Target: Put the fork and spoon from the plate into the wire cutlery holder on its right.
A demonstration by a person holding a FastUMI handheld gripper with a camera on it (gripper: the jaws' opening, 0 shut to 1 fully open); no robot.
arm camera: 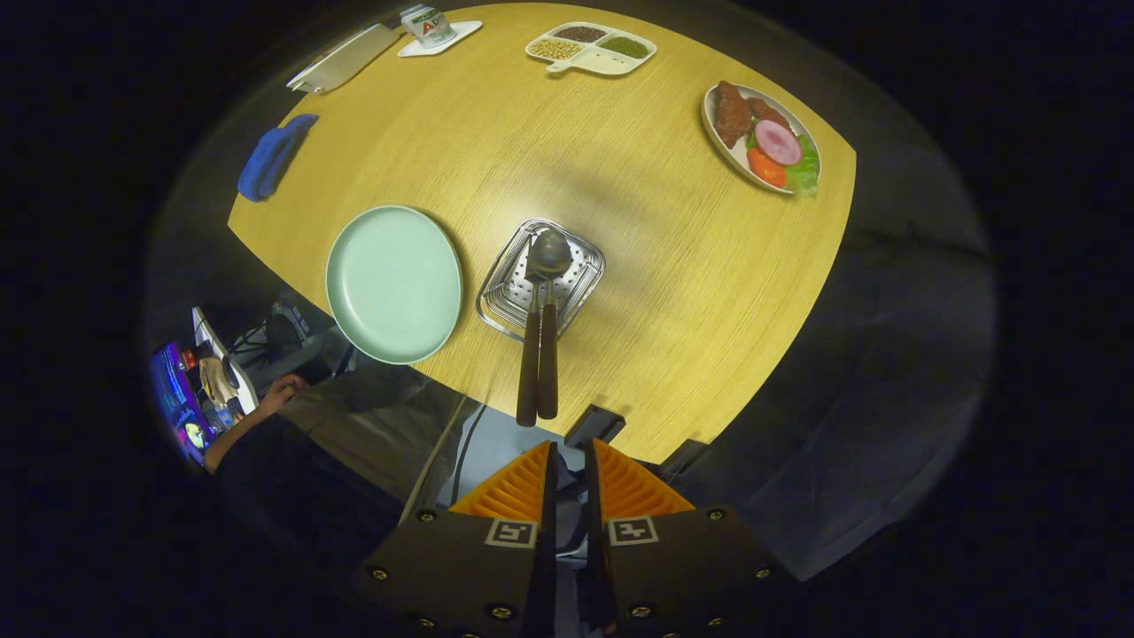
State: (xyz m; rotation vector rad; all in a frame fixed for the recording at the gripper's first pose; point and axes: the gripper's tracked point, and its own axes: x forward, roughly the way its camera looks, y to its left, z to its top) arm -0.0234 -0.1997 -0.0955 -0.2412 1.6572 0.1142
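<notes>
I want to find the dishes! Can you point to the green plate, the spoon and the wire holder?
Green plate (pixel 394 283): gripper view, middle of its bare inside.
Spoon (pixel 549 253): gripper view, its bowl, inside the holder.
Wire holder (pixel 584 276): gripper view, its perforated floor beside the spoon.

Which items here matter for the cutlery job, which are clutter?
Job: plate, bare; holder; spoon and fork standing in it; tool, fingers nearly closed, holding nothing.

Clutter: blue cloth, food plate, divided dish, can, grey tray.
</notes>
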